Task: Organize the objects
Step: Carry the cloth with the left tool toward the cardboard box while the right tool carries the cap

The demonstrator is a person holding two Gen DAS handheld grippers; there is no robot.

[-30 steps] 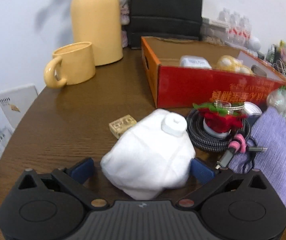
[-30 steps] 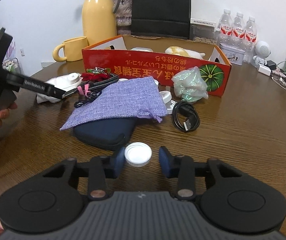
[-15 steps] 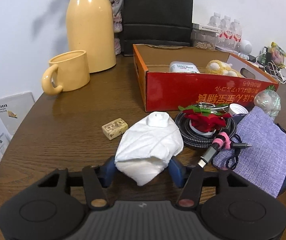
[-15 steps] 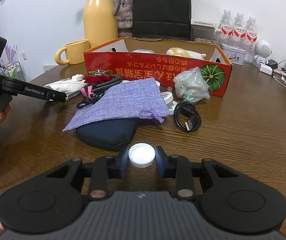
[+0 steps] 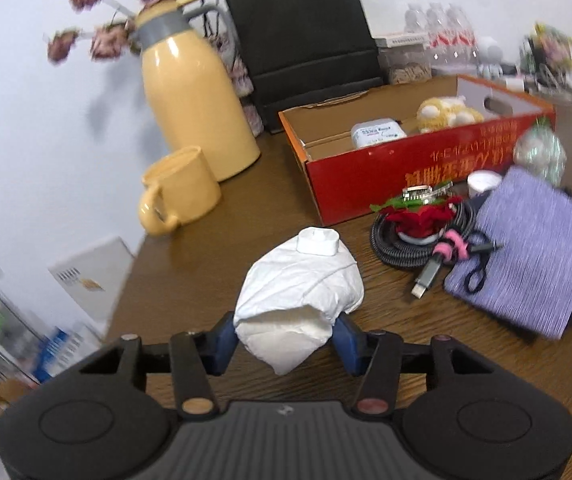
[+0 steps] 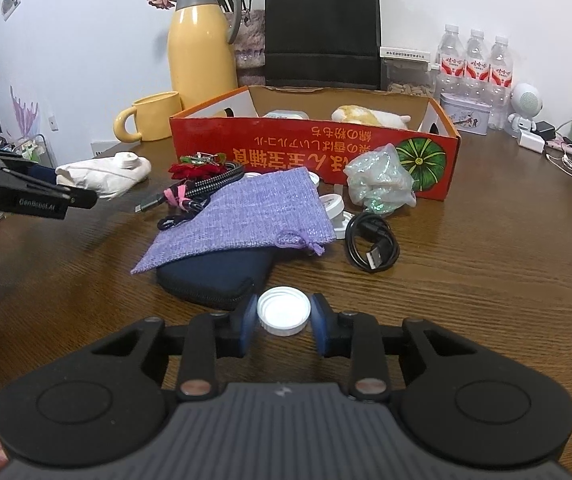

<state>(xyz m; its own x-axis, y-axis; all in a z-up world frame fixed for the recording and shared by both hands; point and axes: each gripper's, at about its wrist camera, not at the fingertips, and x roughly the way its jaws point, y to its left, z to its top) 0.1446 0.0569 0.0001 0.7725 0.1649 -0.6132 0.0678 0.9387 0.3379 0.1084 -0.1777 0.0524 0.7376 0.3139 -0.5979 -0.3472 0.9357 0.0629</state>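
My left gripper (image 5: pixel 283 338) is shut on a crumpled white cloth bundle (image 5: pixel 302 292) with a white cap-like piece (image 5: pixel 318 241) on top, held above the table; the bundle also shows in the right wrist view (image 6: pixel 103 174). My right gripper (image 6: pixel 283 320) is shut on a small white round lid (image 6: pixel 283 315), just above the table. The open red cardboard box (image 6: pixel 314 148) stands behind, holding a white packet (image 5: pixel 378 133) and a yellow plush toy (image 5: pixel 448 114).
Between grippers and box lie a purple pouch (image 6: pixel 245 216) on a dark blue case (image 6: pixel 213 276), a coiled braided cable with a red flower (image 5: pixel 422 220), a black USB cable (image 6: pixel 372 242) and a crinkled plastic bag (image 6: pixel 378 184). A yellow mug (image 5: pixel 179 190) and thermos (image 5: pixel 193 104) stand far left.
My left gripper closed on the white cloth bundle and lifted it up off the table, tilting the view. My right gripper closed on the white lid.
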